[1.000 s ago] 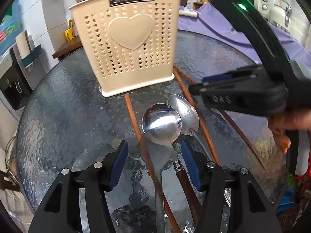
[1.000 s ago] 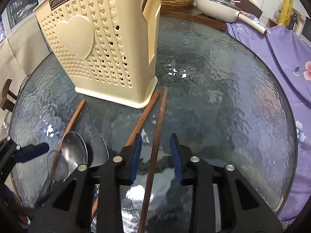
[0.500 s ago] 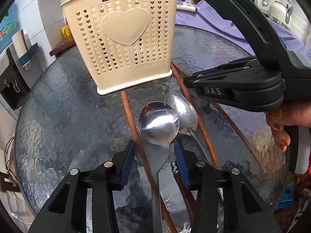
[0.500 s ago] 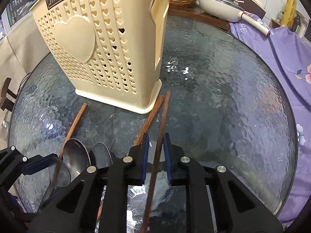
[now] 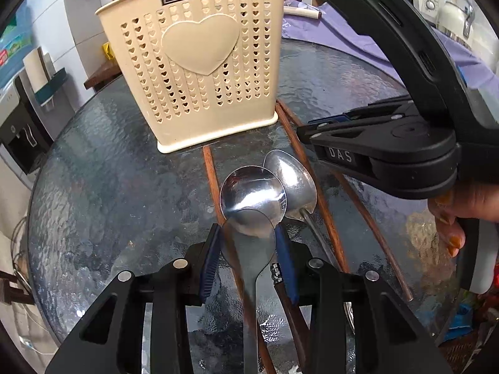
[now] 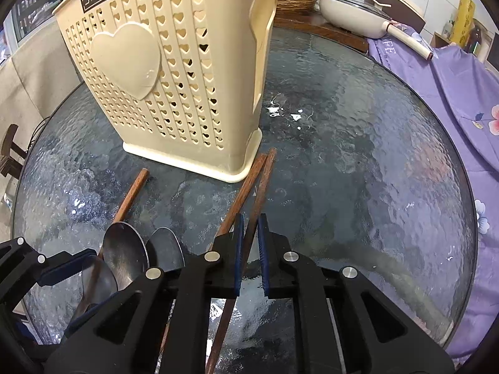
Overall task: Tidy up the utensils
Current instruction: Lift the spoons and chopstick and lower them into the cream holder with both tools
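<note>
Your cream utensil holder point(image 5: 199, 71) carries a dark plate near its rim reading "JIANHAO", and a raised heart sits on the perforated face below it. The right gripper's side, seen from your left wrist, is stamped "DAS". The purple cloth point(image 6: 436, 71) beyond the table's far right edge shows the letters "FE"; the rest is hidden.

Your left gripper point(image 5: 249, 249) is clenched on a steel spoon point(image 5: 249, 243), its blue pads point(image 5: 210, 255) pressing both sides of the bowl. A second spoon point(image 5: 252, 190) lies just ahead, overlapped by the held one, and a third spoon point(image 5: 293, 180) lies touching its right side. A wooden chopstick point(image 5: 210, 171) runs under them toward the holder's base.

Your right gripper point(image 6: 249, 249) is closed on a wooden chopstick point(image 6: 263, 180) whose far tip ends just beside the holder's near corner. Another chopstick point(image 6: 241, 193) lies alongside it on the glass table point(image 6: 358, 171), touching near the tips. The holder stands upright toward the table's far left.
</note>
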